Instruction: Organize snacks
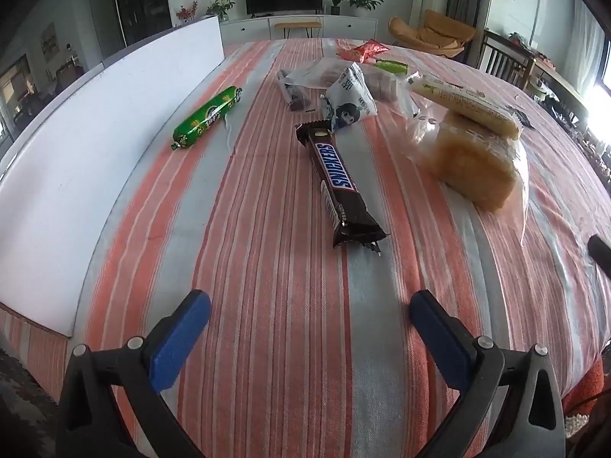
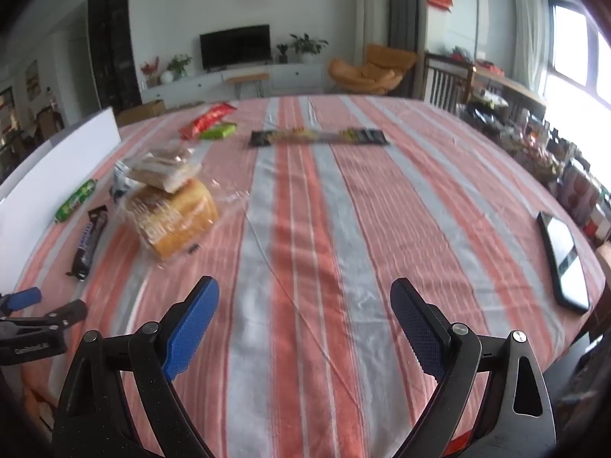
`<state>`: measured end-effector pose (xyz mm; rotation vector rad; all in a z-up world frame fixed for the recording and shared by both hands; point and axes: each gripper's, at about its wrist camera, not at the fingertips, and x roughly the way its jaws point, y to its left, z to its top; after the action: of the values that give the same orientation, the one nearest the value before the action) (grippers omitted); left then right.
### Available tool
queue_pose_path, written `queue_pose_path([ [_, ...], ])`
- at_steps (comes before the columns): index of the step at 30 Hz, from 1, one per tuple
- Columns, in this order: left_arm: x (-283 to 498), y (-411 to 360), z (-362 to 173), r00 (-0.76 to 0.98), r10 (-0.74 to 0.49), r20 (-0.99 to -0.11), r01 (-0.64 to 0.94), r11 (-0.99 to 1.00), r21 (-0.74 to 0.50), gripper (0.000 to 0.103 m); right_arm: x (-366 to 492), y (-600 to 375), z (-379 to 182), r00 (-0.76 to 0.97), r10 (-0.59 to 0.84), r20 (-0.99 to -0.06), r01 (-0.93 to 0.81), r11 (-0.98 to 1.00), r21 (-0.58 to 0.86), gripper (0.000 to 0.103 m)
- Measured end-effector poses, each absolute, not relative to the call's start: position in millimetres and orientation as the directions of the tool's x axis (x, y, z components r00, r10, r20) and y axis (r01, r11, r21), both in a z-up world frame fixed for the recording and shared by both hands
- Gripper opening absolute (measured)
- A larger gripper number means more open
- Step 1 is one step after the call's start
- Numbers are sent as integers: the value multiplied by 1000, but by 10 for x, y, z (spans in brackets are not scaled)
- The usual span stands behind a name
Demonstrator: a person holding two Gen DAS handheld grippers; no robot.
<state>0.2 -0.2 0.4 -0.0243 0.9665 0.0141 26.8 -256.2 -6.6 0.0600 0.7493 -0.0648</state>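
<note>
Both grippers, left gripper (image 1: 310,328) and right gripper (image 2: 304,320), hovering spread, empty; Snickers bar (image 1: 338,181) looking light, stiff, slippery-wrapped; pinching across mid-length seems best.

"SNICKERS" runs in white-edged blue letters along the brown chocolate bar wrapper (image 1: 338,179). The print on the green sausage (image 1: 208,117) and the white packet (image 1: 349,101) is too small to read.

left gripper (image 1: 310,315) and right gripper (image 2: 304,307) both tilt downward, jaws spread wide, holding nothing.
</note>
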Motion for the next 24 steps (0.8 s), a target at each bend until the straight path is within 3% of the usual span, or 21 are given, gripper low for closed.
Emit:
queue_pose_path([
  [14,45,-19,-11,594,-9,-805,3,1000,-10,103,343,-2540,-357,656,-38,-754,80,997,20,93],
  [24,-28,-10,-14,635,-12,-772,2,1000,-14,103,316,-2488,-369,680,-41,-732,78,997,17,95],
])
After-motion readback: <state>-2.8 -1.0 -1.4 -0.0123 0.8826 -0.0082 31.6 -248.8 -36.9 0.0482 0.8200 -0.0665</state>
